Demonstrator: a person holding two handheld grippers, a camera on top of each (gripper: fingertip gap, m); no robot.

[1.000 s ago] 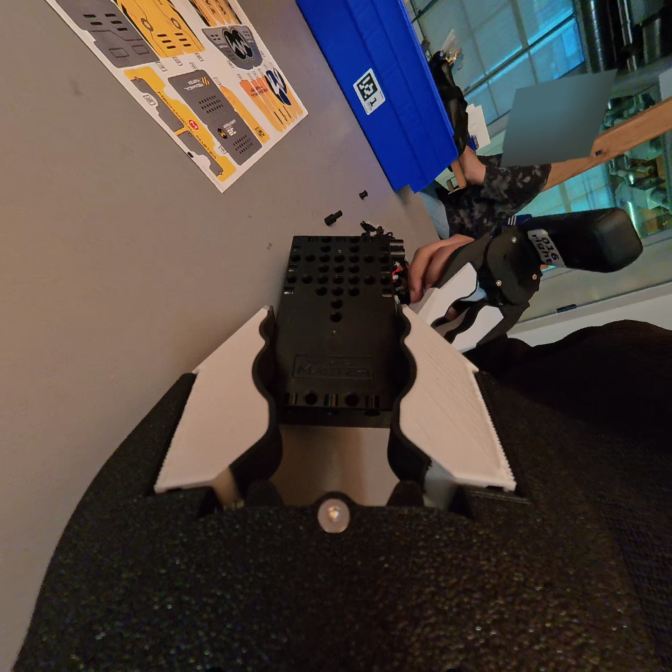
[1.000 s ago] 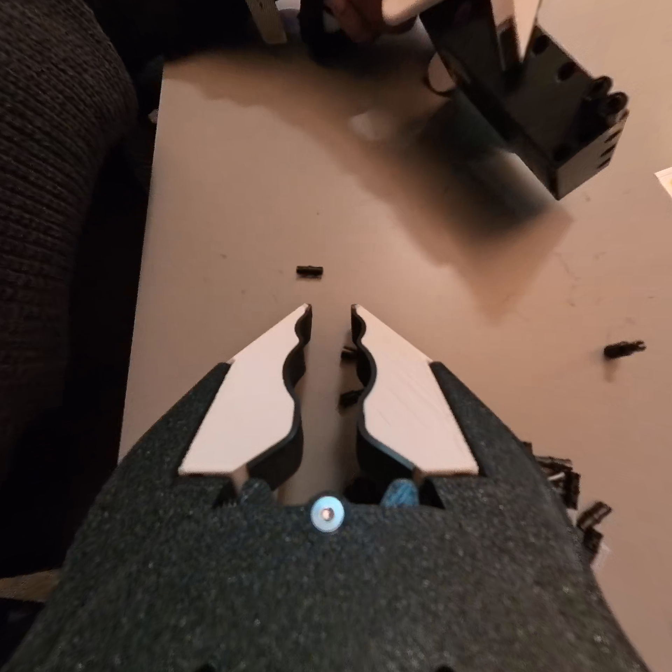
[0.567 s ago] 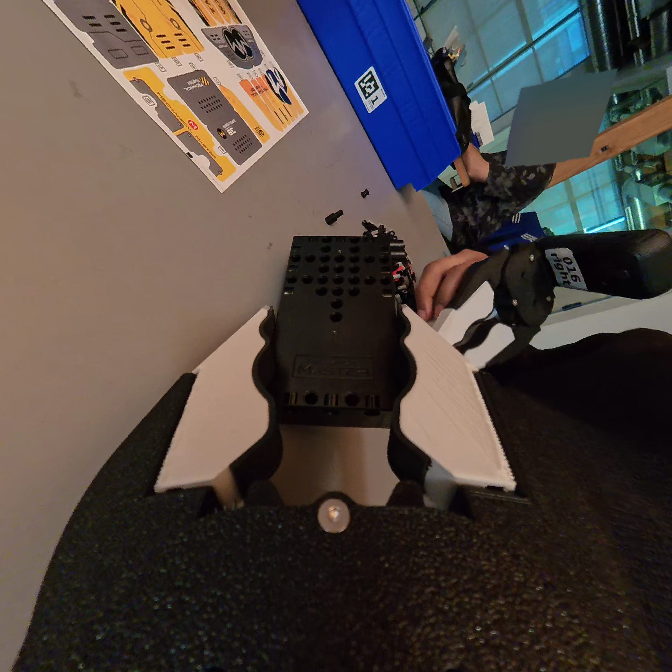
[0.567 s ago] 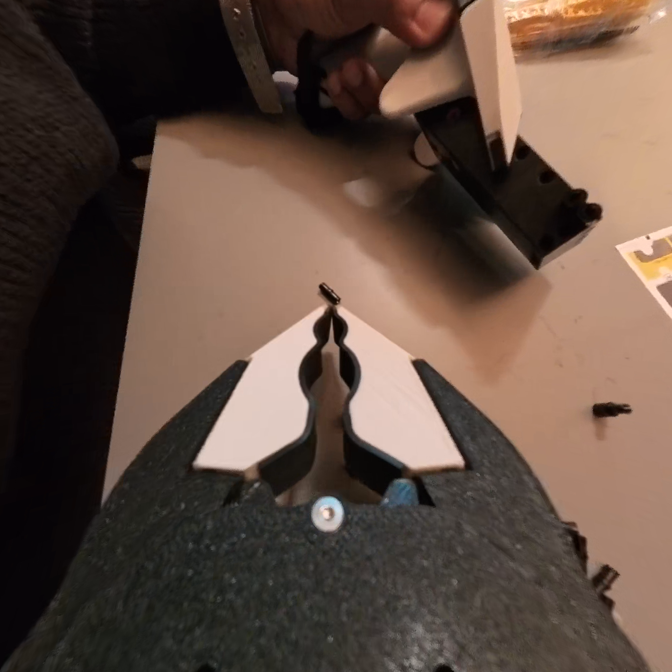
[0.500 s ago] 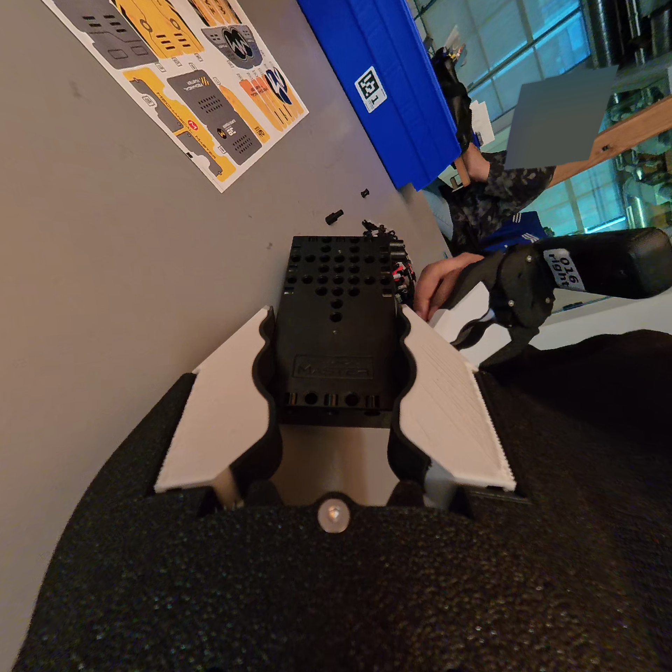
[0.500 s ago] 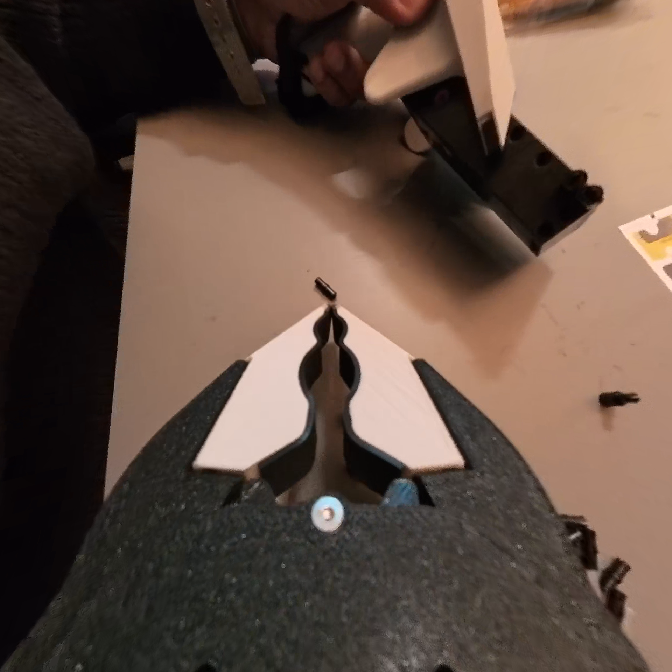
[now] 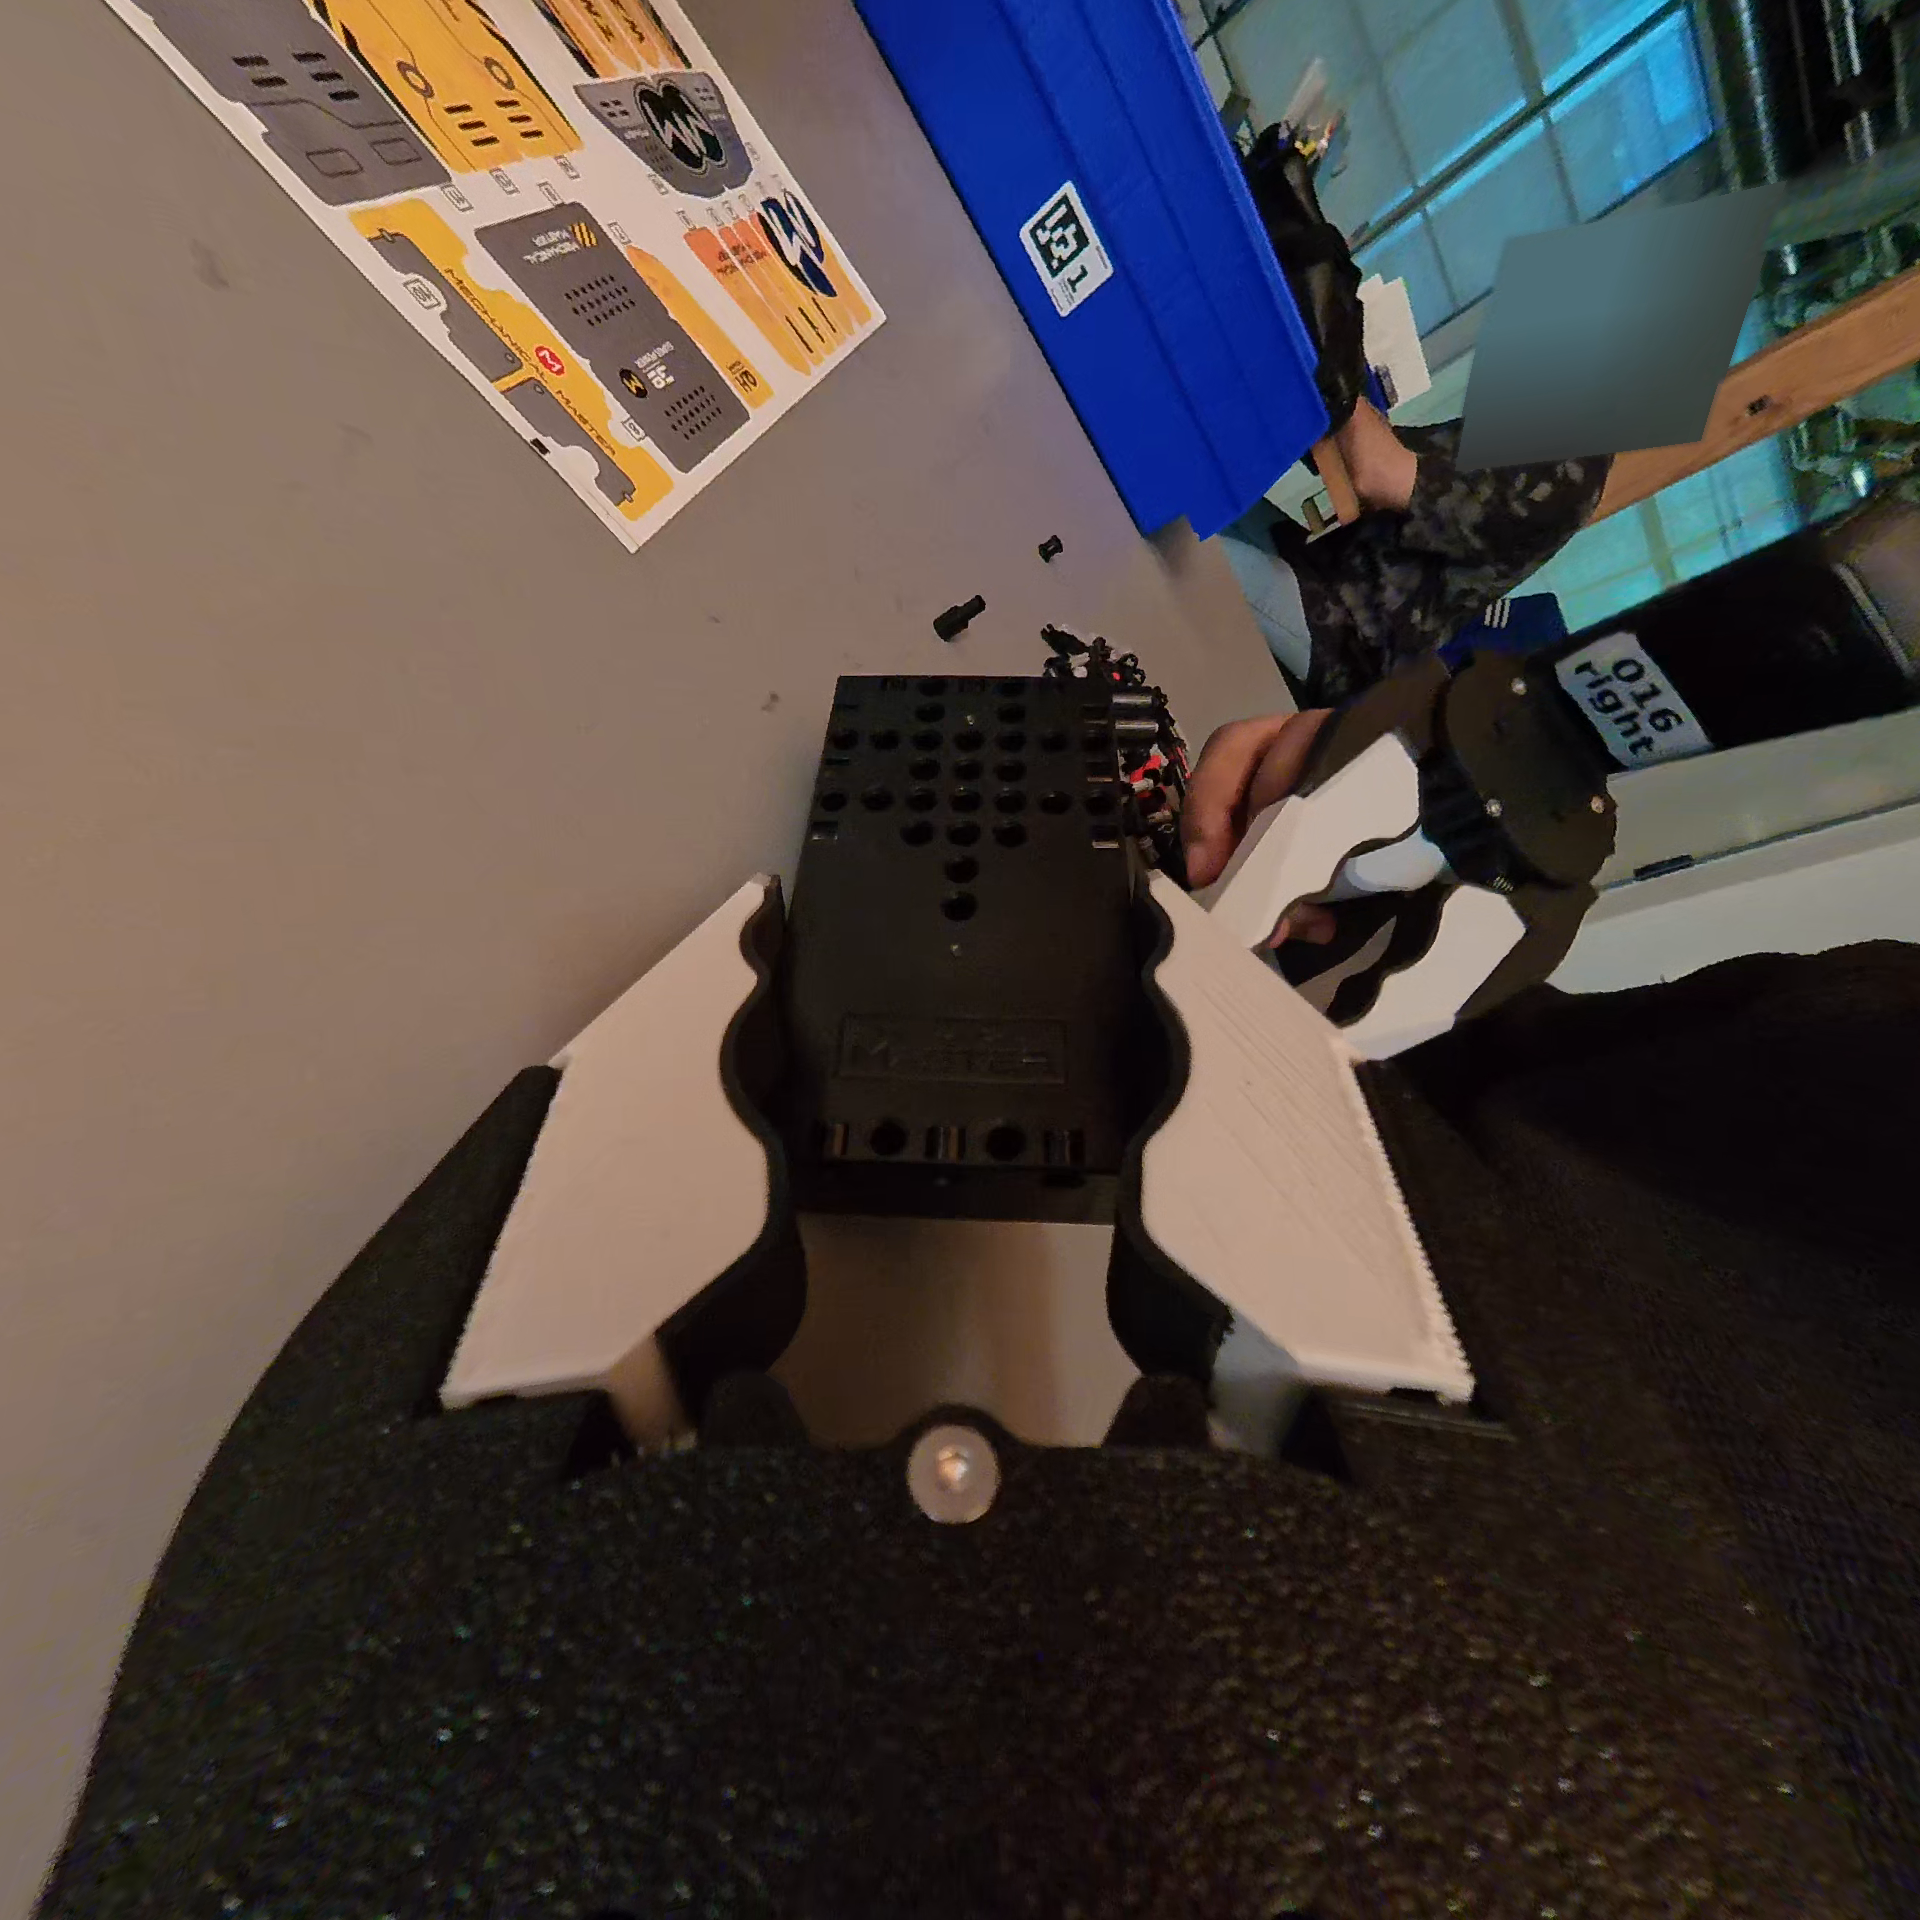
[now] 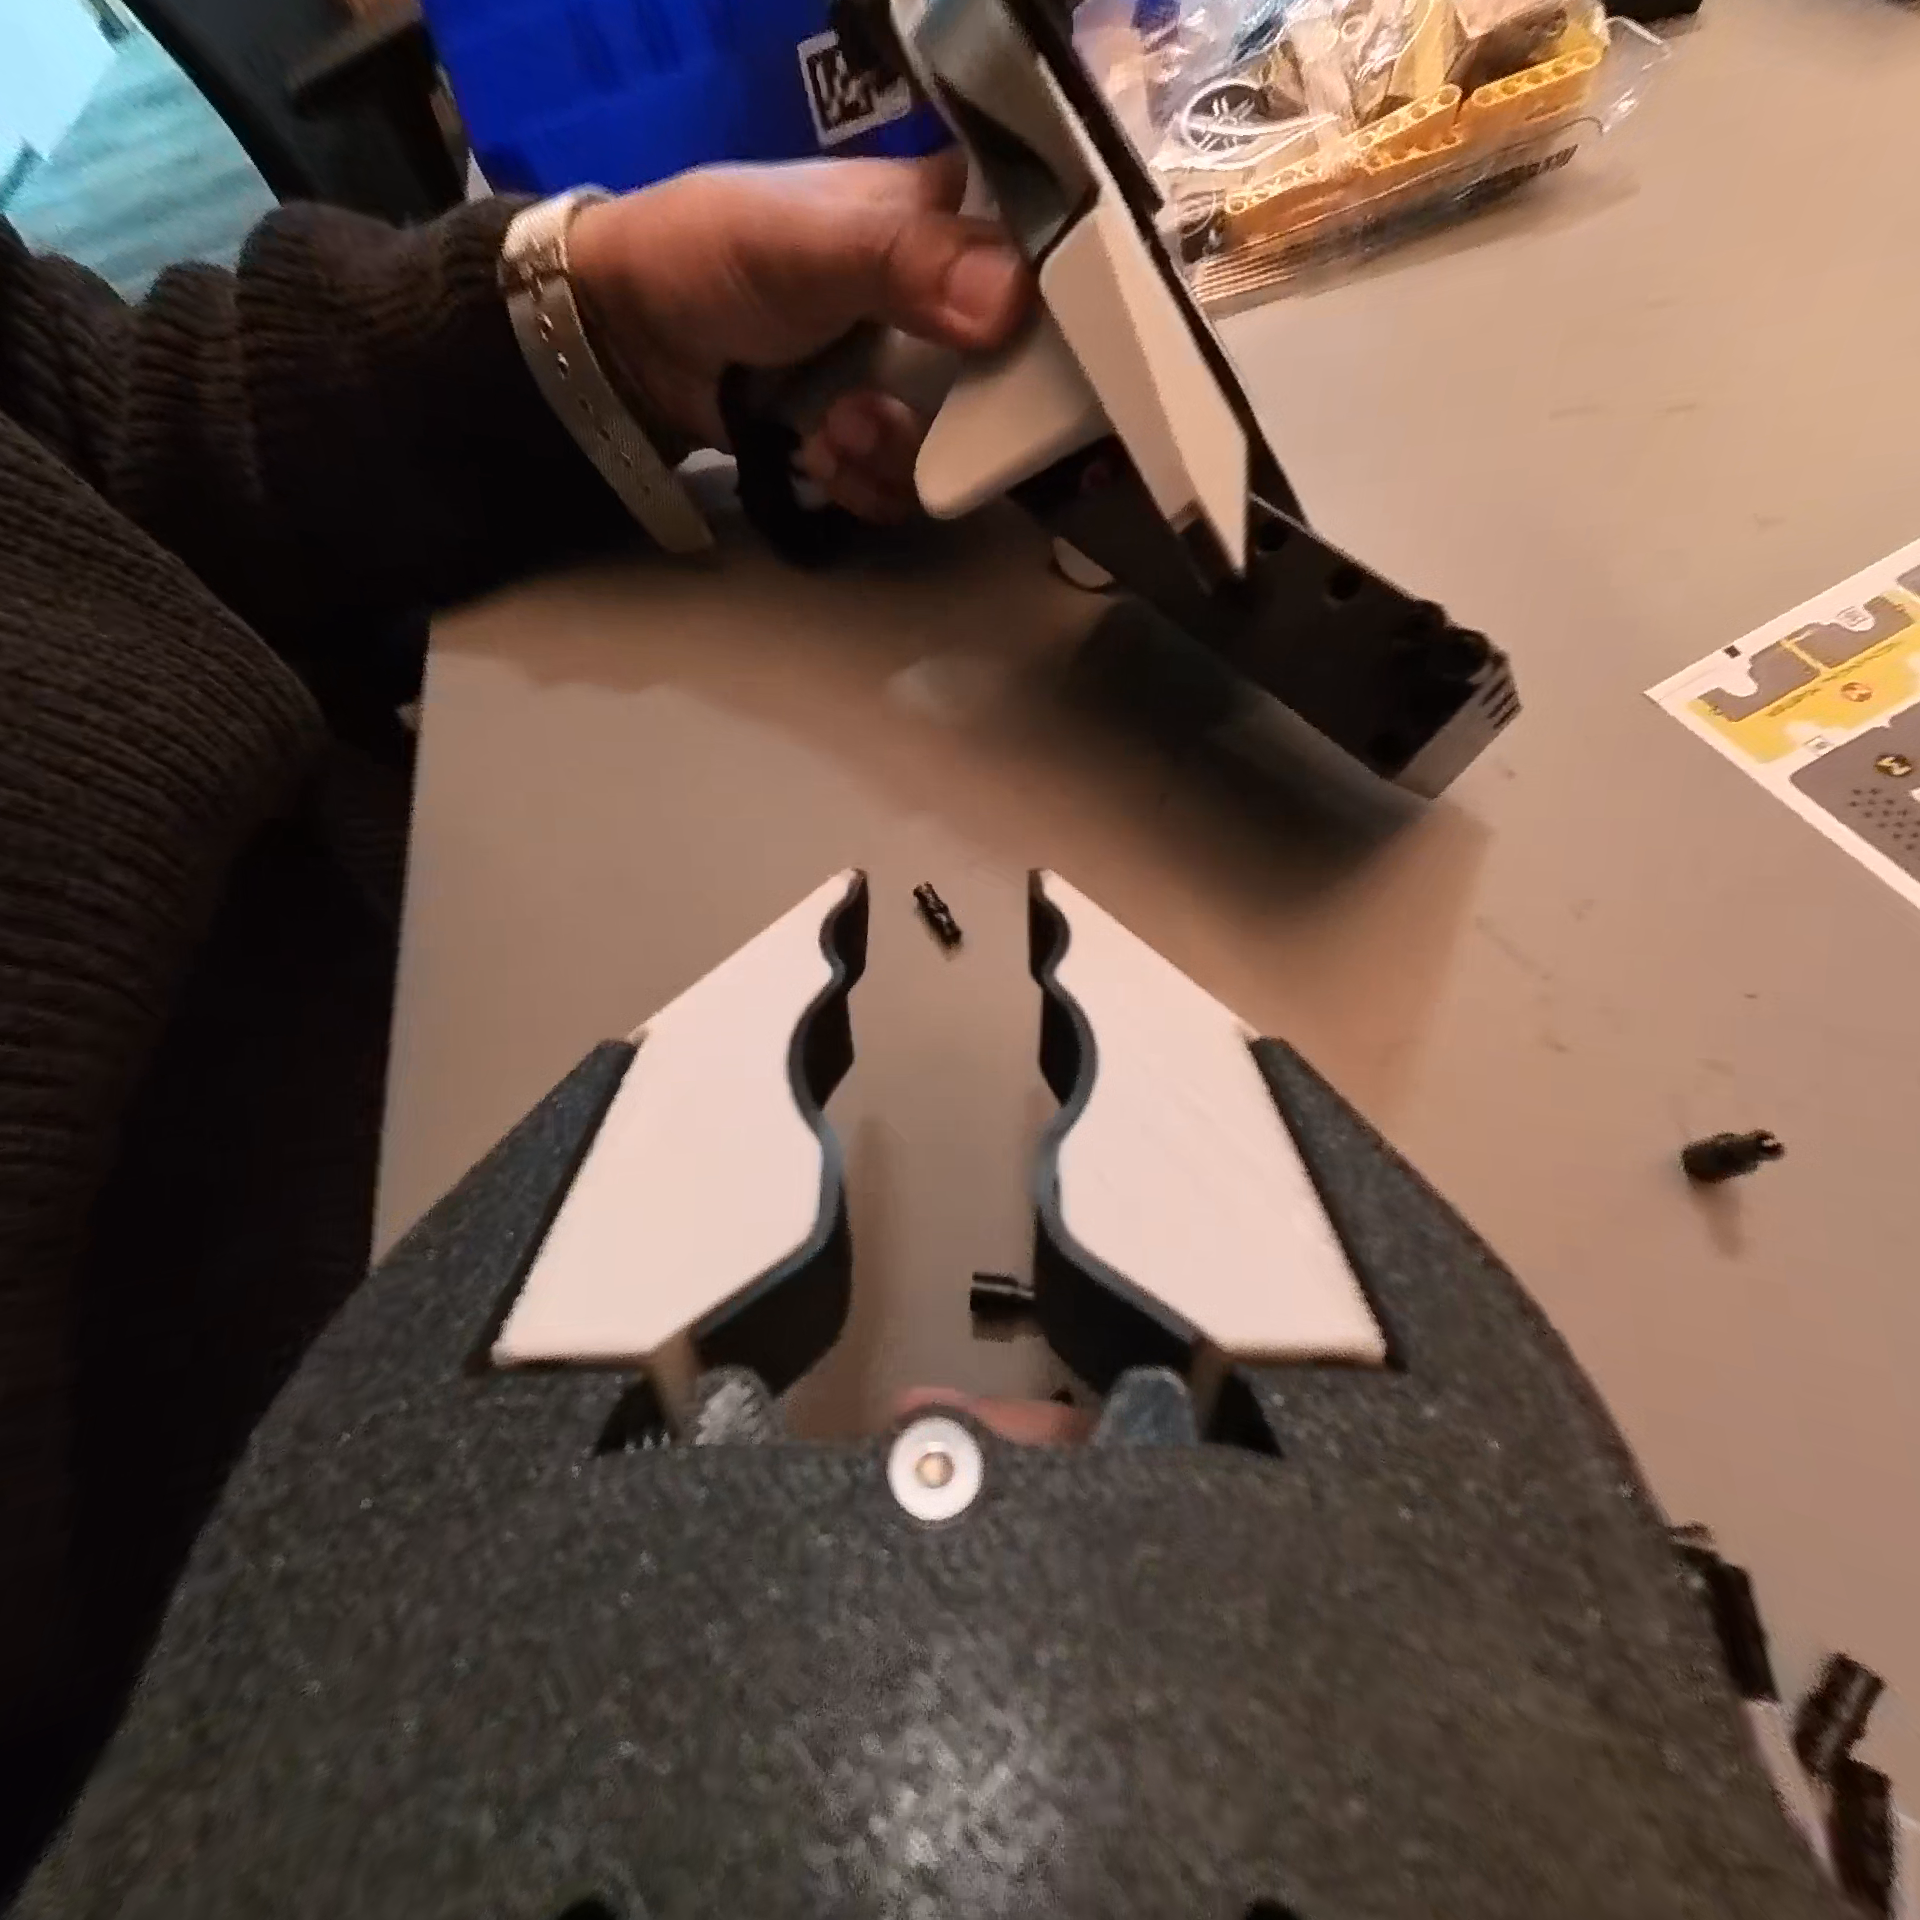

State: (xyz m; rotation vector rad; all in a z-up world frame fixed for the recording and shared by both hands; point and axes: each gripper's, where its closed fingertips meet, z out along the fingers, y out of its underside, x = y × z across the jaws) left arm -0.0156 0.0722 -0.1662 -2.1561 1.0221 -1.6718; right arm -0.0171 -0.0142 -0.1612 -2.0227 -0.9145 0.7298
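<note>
My left gripper is shut on a black box with rows of round holes, gripped by its two long sides and resting on the grey table. The box also shows in the right wrist view, tilted with its far end on the table. My right gripper is open and empty. A small black pin lies on the table between its fingertips, touching neither. A second pin lies by the inside of its right finger. The right gripper shows in the left wrist view, beside the box.
A sticker sheet in yellow and grey lies beyond the box. A blue bin stands at the table's far side. A clear bag of yellow parts lies behind the left gripper. Loose black pins lie to the right. A person sits behind the table.
My right gripper was shut with the small pin just past its tips; now it has opened and the pin lies between the tips. The left gripper still holds the box.
</note>
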